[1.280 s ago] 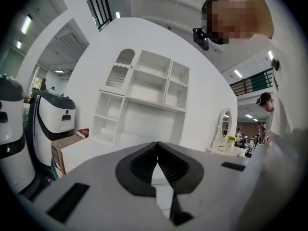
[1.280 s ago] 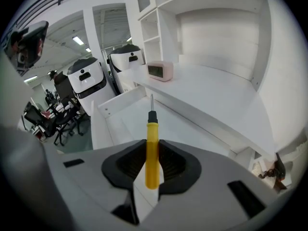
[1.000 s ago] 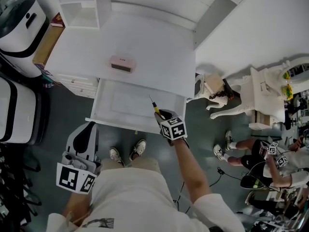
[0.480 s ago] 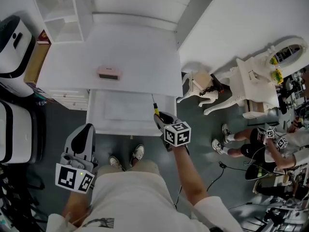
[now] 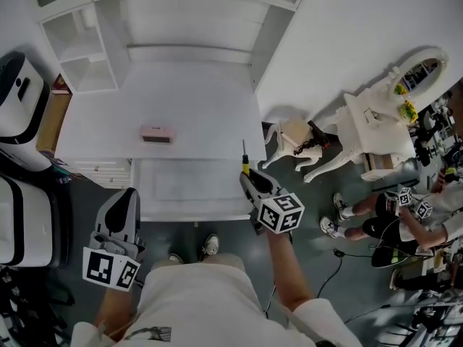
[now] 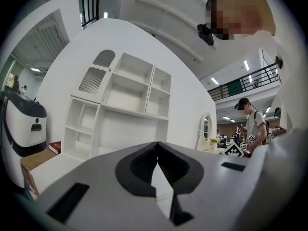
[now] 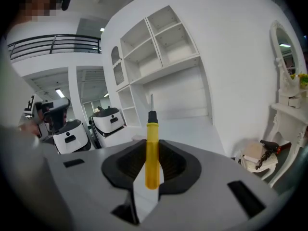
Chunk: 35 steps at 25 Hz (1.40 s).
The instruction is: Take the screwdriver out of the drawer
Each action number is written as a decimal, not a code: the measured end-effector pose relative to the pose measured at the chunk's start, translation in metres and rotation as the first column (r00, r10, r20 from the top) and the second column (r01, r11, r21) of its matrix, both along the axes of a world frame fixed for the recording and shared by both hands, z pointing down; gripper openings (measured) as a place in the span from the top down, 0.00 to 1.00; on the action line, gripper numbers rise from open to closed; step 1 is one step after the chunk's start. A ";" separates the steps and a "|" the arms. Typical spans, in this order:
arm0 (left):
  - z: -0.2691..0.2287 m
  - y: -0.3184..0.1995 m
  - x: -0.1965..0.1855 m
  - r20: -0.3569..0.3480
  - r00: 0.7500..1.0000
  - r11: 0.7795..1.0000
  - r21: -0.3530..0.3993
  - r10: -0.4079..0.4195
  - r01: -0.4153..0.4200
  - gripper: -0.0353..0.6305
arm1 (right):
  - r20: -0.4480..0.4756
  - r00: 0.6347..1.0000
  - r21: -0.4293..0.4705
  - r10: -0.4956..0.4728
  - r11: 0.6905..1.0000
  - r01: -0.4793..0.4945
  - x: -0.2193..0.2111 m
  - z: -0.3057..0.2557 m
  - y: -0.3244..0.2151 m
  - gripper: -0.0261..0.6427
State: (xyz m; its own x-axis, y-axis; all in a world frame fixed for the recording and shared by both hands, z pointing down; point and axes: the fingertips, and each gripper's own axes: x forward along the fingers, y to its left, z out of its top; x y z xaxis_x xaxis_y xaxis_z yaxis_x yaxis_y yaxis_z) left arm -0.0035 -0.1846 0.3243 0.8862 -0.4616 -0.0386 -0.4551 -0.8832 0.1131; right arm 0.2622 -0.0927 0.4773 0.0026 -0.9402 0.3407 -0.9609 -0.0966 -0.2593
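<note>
Now, right gripper (image 5: 252,183): clamped on screwdriver (image 7: 152,150) handle, shaft pointing away
Screwdriver: over drawer (image 5: 189,212) right end, apparently lifted clear of it
Left gripper (image 6: 157,163): jaws together, empty, off drawer's left front corner
Drawer: open

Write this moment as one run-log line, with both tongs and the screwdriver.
right tongs: shut on yellow-handled screwdriver | left tongs: shut, empty | drawer: open

The white worktop (image 5: 202,100) occupied the upper centre of the head view. One small pink box (image 5: 157,134) lay flat on it, toward its lower left. Below its front edge, a drawer (image 5: 189,188) stood open.
</note>
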 end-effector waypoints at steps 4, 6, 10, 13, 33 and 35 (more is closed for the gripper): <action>-0.013 -0.010 0.001 -0.015 1.000 0.999 0.032 -0.018 0.019 0.92 | -0.024 0.999 0.105 0.027 0.994 -0.024 0.011 -0.044 0.002 0.83; -0.019 -0.016 0.000 -0.023 0.999 0.998 0.045 -0.034 0.035 0.92 | -0.041 0.999 0.158 0.034 0.987 -0.028 0.015 -0.067 0.002 0.83; -0.029 -0.024 -0.002 -0.039 0.997 0.995 0.072 -0.061 0.064 0.92 | -0.082 0.996 0.259 0.042 0.966 -0.020 0.022 -0.113 0.006 0.83; -0.037 -0.032 -0.004 -0.053 0.995 0.992 0.088 -0.085 0.090 0.92 | -0.111 0.992 0.322 0.053 0.947 -0.015 0.024 -0.147 0.009 0.83; -0.066 -0.074 -0.050 -0.106 0.952 0.946 0.129 -0.286 0.299 0.92 | -0.097 0.972 0.609 0.215 0.785 -0.113 0.045 -0.266 0.090 0.83; -0.058 -0.074 -0.056 -0.093 0.949 0.944 0.110 -0.303 0.312 0.92 | -0.097 0.965 0.616 0.243 0.776 -0.134 0.044 -0.270 0.100 0.83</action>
